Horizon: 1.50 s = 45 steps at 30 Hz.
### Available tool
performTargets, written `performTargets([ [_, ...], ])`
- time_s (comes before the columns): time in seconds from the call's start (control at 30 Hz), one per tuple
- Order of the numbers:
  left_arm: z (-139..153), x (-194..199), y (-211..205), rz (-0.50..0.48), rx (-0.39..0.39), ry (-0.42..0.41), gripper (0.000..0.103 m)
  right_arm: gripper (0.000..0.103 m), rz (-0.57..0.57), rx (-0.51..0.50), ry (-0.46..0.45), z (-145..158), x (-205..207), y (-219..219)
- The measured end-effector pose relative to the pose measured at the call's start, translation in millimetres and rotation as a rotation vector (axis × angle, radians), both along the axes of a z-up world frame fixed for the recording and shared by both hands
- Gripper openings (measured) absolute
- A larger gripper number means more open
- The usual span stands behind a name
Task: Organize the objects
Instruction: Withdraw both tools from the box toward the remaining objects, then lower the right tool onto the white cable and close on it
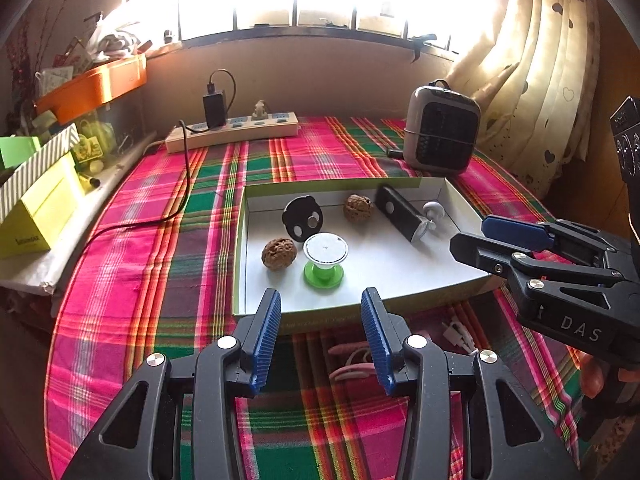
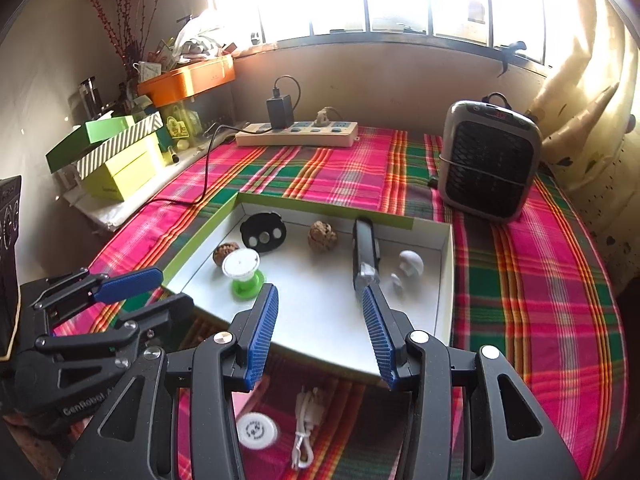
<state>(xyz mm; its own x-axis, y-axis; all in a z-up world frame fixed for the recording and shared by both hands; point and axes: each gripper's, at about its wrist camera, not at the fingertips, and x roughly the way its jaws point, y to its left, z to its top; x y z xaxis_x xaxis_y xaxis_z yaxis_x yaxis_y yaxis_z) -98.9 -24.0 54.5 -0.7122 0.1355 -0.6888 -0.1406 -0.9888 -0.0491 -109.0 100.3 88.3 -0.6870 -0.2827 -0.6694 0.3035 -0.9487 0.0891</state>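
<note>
A plaid tablecloth (image 1: pixel 160 240) carries a shallow white-lined box (image 1: pixel 400 280) holding a black cylinder (image 1: pixel 400 212), a green-based spool (image 1: pixel 325 258) and two walnuts (image 1: pixel 279 253). Above its near edge, the left gripper (image 1: pixel 320 336) and right gripper (image 2: pixel 318 336) hover with jaws apart, empty.

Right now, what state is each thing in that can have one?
Left claw: open, empty.
Right claw: open, empty.
Shallow box: lidless, holding items.
Two walnuts: lying apart in the box.
Green spool: upright in the box.
Black bar: lying flat in the box.
White cable: coiled, outside the box.
Charger: plugged into the power strip.
</note>
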Motion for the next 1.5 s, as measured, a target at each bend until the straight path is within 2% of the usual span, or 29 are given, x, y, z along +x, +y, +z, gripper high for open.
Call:
performTargets([
  [0.4,-14,18,-22,0.019,0.056,-0.029,0.04,0.046,-0.064,0.0,-0.03,-18,29,19],
  [0.73,-32,18,-23,-0.037,0.091,-0.084,0.04,0.046,-0.086,0.041,-0.074,-39,44,22],
  [1.17,-40,3,-8,-0.11,0.045,-0.118,0.041,0.049,-0.002,0.082,-0.132,-57,39,8],
  [1.37,-39,1,-3,-0.149,0.052,-0.117,0.041,0.049,-0.004,0.128,-0.132,-58,33,8],
  [1.5,-40,-1,0,-0.166,0.037,-0.121,0.041,0.049,-0.008,0.124,-0.131,-58,33,12],
])
